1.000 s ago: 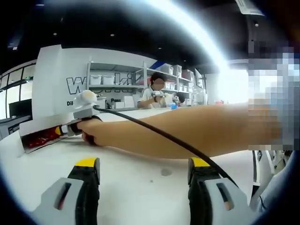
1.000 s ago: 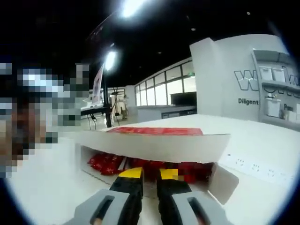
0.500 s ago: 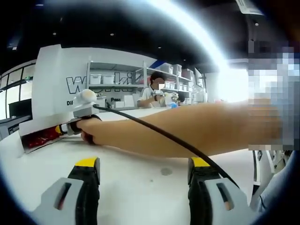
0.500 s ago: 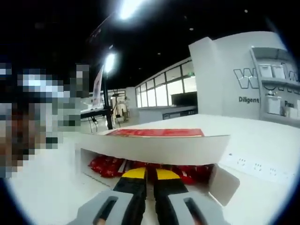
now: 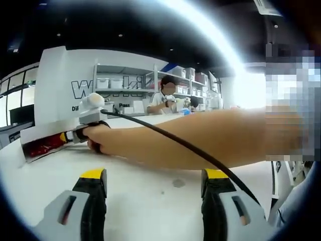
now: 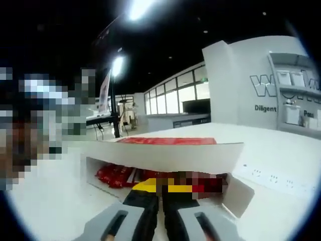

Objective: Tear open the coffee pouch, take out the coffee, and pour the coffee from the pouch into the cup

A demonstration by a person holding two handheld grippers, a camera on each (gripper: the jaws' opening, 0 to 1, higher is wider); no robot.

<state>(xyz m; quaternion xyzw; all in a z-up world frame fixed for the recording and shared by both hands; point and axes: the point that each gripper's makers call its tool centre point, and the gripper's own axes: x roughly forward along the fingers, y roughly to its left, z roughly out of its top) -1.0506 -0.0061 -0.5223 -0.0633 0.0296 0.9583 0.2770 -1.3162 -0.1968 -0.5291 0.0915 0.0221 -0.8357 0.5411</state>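
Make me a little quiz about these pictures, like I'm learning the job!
1. True or false: the left tool has its jaws wide apart.
2. What colour are the pouches? A blue, B red, C green.
3. Fill in: the tips of the right tool are at the open white ____.
Key: 1 true; 2 B; 3 box.

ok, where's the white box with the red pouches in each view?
Left gripper view: box at far left, on the table, right gripper reaching into it.
Right gripper view: box centre, flap open, red pouches inside, right in front of the fingers.
Shared landmark: white wall with lettering behind.
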